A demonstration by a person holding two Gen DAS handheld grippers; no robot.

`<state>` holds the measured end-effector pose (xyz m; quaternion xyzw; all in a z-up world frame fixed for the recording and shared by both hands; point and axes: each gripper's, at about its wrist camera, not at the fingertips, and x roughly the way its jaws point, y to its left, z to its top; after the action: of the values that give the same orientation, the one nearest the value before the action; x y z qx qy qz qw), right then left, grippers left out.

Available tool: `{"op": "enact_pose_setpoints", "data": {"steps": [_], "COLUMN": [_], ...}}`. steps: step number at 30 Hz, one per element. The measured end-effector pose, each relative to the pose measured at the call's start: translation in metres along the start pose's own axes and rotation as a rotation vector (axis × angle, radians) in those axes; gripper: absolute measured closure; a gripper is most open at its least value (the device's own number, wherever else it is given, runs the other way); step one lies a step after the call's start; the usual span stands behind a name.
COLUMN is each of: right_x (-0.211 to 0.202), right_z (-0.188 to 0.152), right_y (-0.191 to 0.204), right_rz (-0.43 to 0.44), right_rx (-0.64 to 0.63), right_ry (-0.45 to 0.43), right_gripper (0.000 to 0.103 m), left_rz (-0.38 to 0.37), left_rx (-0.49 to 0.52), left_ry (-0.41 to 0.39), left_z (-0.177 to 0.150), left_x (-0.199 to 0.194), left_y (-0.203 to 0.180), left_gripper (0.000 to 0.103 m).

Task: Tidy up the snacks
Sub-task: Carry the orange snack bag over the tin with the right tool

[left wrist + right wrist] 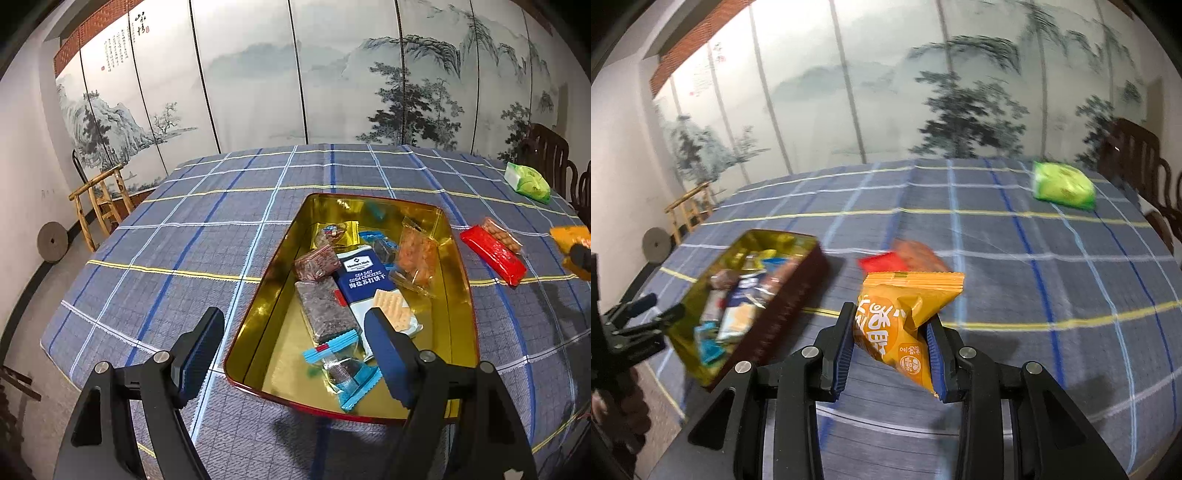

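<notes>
Snacks (364, 278) fill gold tin (456, 295) | left tool (295, 354) apart | right tool (892, 347) clamps orange packet (901, 325)

Left wrist cam: sits behind its own two fingers, looks forward and down from close above the near end of the tin (458, 258). Plaid table (207, 236) fills mid-frame, painted screen (258, 74) behind.

Right wrist cam: same forward-down angle, placed further right, tin (798, 295) off to its left and a bit farther away. Frame is motion-blurred.

Overlap: tin, table (997, 229), screen (871, 74), green pack (528, 182) (1063, 186), red pack (493, 254) (881, 263). Each cam catches the other gripper at its frame edge: left gripper (659, 306) at the right cam's left edge, right gripper (578, 254) at the left cam's right edge.
</notes>
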<state>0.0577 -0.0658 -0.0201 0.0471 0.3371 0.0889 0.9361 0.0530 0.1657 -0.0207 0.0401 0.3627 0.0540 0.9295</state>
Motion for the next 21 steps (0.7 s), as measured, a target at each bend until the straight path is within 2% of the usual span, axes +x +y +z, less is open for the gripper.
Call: {"op": "enact_pose_setpoints", "data": {"steps": [11, 21], "right_x": [0.021, 0.051], "right_z": [0.014, 0.021], "right_y": [0.08, 0.132], "right_rz": [0.153, 0.222], "right_rx": [-0.094, -0.137], "right_ry": [0.036, 0.083], "right_gripper": [0.067, 0.067], "left_rz": [0.006, 0.014], "left_rx": [-0.026, -0.041], "left_ry": [0.007, 0.016], "left_z": [-0.004, -0.011], "left_x": [0.004, 0.01], "left_y": [0.018, 0.032], "left_gripper": [0.027, 0.027]}}
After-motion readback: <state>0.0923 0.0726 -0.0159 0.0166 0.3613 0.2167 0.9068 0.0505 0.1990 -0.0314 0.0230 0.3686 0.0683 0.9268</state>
